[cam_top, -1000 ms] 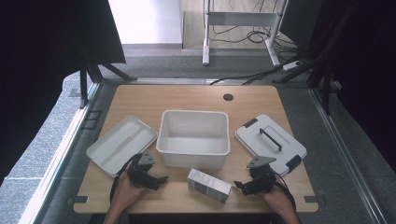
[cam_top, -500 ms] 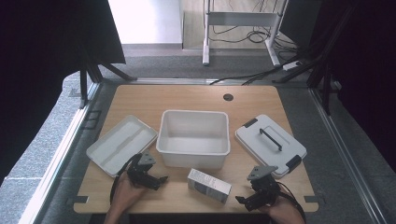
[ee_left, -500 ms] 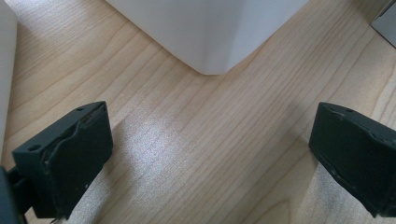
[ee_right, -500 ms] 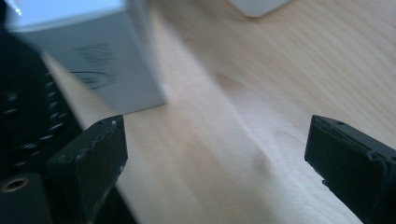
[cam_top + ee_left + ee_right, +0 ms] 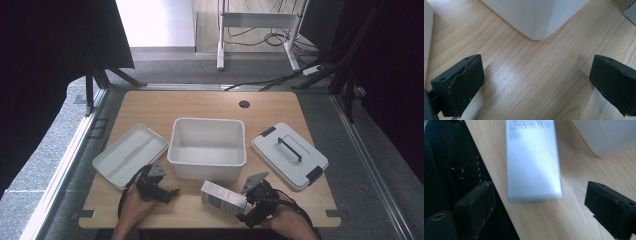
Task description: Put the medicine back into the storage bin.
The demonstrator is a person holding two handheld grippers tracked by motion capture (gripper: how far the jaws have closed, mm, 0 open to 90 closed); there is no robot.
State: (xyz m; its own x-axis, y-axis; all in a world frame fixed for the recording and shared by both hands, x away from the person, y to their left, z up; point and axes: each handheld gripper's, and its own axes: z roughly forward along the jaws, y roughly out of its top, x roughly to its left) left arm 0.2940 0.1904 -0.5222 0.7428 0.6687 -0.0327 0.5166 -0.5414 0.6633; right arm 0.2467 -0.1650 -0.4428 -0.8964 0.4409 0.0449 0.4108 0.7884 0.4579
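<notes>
My right gripper stood wide, its jaws just closing slightly, unclamped beside the carton, which lay just in front of the white bin. My left gripper stood wide, empty.

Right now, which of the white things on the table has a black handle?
The lid at the right: a black handle on top. The bin and tray have none.
</notes>
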